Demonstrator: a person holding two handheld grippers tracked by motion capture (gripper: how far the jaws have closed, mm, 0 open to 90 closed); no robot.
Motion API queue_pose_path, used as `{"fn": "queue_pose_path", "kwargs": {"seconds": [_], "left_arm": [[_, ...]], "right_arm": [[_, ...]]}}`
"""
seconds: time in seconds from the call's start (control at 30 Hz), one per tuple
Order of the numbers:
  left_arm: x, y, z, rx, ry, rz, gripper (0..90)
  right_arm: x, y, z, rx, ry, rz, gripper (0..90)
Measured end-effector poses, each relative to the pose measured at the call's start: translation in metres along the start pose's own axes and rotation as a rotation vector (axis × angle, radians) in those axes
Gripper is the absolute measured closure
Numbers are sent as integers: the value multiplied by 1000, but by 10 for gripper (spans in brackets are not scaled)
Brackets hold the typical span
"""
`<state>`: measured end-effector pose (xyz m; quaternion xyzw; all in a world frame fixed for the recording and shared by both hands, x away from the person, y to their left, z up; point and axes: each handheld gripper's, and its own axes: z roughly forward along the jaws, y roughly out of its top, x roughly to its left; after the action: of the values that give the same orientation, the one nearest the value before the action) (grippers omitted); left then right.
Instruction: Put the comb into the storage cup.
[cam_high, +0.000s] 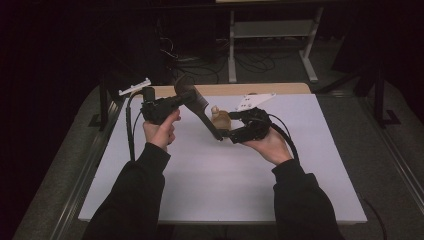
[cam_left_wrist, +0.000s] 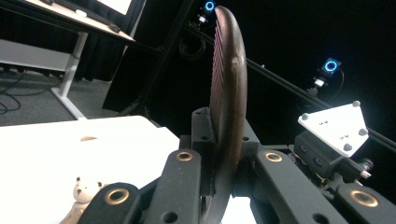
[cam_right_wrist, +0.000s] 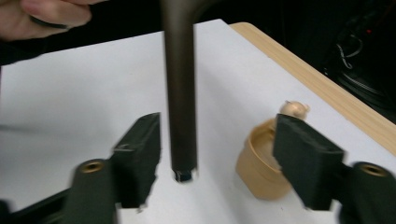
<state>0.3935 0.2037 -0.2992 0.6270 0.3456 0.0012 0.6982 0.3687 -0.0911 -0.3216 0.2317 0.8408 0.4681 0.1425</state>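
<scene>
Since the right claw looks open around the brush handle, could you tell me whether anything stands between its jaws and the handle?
Nothing visible does. In the right gripper view the brush handle hangs in the gap of the open right claw, nearer one jaw. The small tan bear figurine stands on the table behind the other jaw, not between jaw and handle. The left claw grips the brush head.

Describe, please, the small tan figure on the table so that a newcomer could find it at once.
On the white table, look near the far wooden edge, just past the dark hairbrush. The small tan figure stands there by the right tool: a little bear-like toy in a cup-shaped base, the sole light-brown item among black gear.
</scene>
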Motion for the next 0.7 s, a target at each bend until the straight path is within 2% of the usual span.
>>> {"fn": "queue_pose_path", "kwargs": {"seconds": [0.1, 0.2, 0.33, 0.53, 0.7], "left_arm": [[-1, 2, 0, 3, 7, 10, 846], [-1, 6, 1, 8, 8, 18, 846], [-1, 9, 2, 26, 17, 41, 845], [0, 13, 5, 42, 24, 65, 846], [0, 20, 9, 49, 25, 86, 846]], "right_arm": [[-5, -7, -5, -14, 0, 30, 150], [-12, -14, -12, -47, 9, 71, 117], [-21, -23, -23, -93, 16, 126, 29], [-29, -36, -35, -121, -4, 166, 0], [-32, -46, -38, -106, -25, 180, 0]]}}
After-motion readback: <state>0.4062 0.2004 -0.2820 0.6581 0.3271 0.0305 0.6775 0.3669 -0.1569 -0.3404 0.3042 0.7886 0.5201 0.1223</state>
